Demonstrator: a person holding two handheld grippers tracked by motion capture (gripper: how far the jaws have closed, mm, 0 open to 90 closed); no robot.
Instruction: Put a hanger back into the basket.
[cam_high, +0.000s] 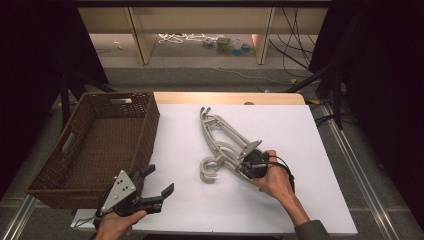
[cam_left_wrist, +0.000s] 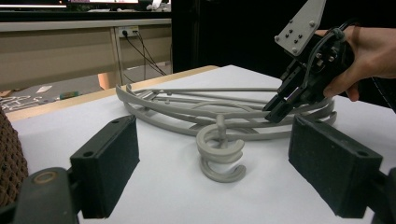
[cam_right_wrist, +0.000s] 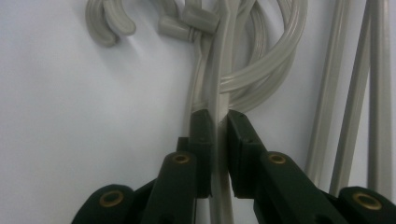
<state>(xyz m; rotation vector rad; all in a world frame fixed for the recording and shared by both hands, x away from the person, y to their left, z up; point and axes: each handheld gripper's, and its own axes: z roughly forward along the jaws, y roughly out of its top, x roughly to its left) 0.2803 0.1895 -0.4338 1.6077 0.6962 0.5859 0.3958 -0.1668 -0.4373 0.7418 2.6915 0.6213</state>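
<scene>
A stack of grey plastic hangers (cam_high: 225, 140) lies on the white table top (cam_high: 290, 130), hooks curled toward the near side. My right gripper (cam_high: 246, 164) is shut on a thin bar of one hanger (cam_right_wrist: 219, 70). In the right gripper view the bar runs straight between the two black pads (cam_right_wrist: 203, 135). The left gripper view shows that right gripper (cam_left_wrist: 276, 112) bearing down on the hangers (cam_left_wrist: 210, 107). My left gripper (cam_high: 160, 178) hovers open near the front left of the table, with nothing between its pads (cam_left_wrist: 112, 163), facing the hooks (cam_left_wrist: 220, 151).
A brown wicker basket (cam_high: 147, 127) stands at the table's left edge, its weave also at the side of the left gripper view (cam_left_wrist: 9, 163). Beyond the far edge are a wooden bench (cam_high: 200, 20), floor cables and dark stands.
</scene>
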